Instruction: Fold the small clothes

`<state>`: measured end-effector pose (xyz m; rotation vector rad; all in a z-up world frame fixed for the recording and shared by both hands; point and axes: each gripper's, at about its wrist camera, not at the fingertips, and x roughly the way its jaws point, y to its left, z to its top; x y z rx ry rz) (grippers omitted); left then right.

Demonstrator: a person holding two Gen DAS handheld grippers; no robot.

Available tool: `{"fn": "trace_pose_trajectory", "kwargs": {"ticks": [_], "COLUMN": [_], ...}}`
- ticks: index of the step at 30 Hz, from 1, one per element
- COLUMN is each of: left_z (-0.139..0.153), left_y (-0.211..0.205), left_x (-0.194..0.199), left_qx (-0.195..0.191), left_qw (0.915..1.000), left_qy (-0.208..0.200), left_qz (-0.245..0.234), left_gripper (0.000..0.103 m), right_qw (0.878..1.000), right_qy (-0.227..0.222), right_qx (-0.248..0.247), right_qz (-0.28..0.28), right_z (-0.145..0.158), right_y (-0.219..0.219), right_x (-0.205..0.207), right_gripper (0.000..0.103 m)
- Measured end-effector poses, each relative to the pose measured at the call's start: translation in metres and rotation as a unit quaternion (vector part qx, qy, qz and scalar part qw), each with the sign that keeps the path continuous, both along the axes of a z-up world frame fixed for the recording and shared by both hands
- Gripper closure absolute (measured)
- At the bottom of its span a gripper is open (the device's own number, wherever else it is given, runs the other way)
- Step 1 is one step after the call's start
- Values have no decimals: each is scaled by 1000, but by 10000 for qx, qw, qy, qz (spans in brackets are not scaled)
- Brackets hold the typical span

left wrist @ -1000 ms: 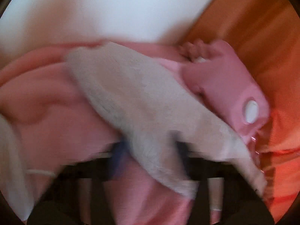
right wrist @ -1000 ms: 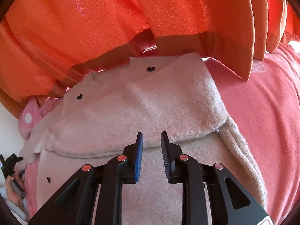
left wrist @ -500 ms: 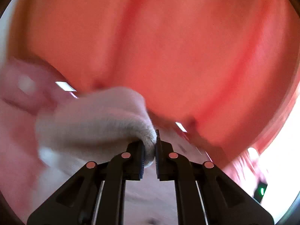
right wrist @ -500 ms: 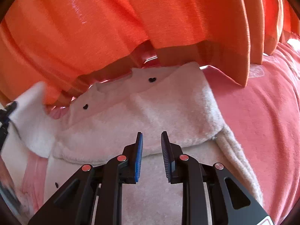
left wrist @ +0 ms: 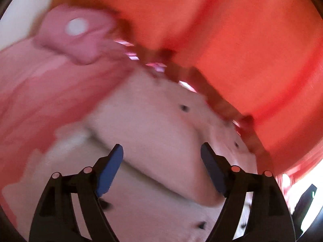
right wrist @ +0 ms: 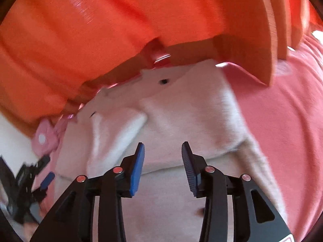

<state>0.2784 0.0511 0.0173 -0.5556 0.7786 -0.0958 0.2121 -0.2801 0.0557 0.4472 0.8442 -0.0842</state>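
Note:
A small cream fleece garment [right wrist: 181,125] with tiny black heart marks lies on a pink sheet, both sleeves folded in over its body. It also shows in the left wrist view [left wrist: 157,125]. My left gripper [left wrist: 161,161] is open and empty, just above the folded left sleeve. My right gripper [right wrist: 162,161] is open and empty, over the garment's middle fold. The left gripper shows at the lower left of the right wrist view [right wrist: 40,179].
An orange curtain [right wrist: 121,30] hangs right behind the garment. A pink polka-dot item [left wrist: 78,34] lies at the garment's left, by a white wall. The pink sheet [right wrist: 282,121] spreads to the right.
My left gripper carried the left sleeve over the body, let it go and opened wide. My right gripper opened wider over the middle fold.

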Motion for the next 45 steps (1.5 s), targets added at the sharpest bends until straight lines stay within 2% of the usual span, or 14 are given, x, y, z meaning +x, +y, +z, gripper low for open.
{"fn": "trace_pose_trajectory", "kwargs": {"ticks": [6,10,11,13,14,19,26,28,31,35,37,38,42,45], "left_z": [-37,-43,-44,-45,-45,-43,-43,-42,-43,-56,-55,-53,-47,-32], "left_y": [36,36,37,38,39,47,38,37,38,46,49,50,57,57], "left_x": [18,20,22,24,23,18,13,12,13,21,23,24,23,17], "left_qx": [-116,-105,-141,-182,-176,-428,-648,-790,-1028,-1268,-1229,-1123,-1087,-798], "left_qw": [9969,9963,9961,9957,9957,9944,9933,9928,9910,9875,9880,9894,9909,9940], "left_qy": [652,731,756,789,801,850,891,853,827,869,835,807,573,265], "left_qz": [417,428,437,447,438,459,345,278,241,335,413,442,542,702], "left_gripper": [33,39,39,40,41,45,45,45,44,45,56,73,93,96], "right_qw": [9920,9862,9834,9796,9824,9978,9936,9906,9894,9881,9874,9883,9949,9701], "right_qy": [-78,426,604,580,478,-666,340,277,14,98,127,140,-765,-2151], "right_qx": [-871,-1166,-1283,-1597,-1507,-34,846,1164,1244,1285,1320,1288,646,739], "right_qz": [905,1098,1131,1074,992,56,-669,-660,-744,-836,-866,-808,119,844], "right_z": [11,-18,-29,-31,-21,46,-40,-41,-35,-43,-45,-45,29,93], "right_y": [83,117,122,126,119,18,-67,-73,-73,-76,-78,-77,-37,-20], "right_x": [53,104,116,125,125,53,-9,-6,-11,1,7,13,24,4], "right_gripper": [45,43,46,78,92,92,81,76,50,48,65,92,95,95]}}
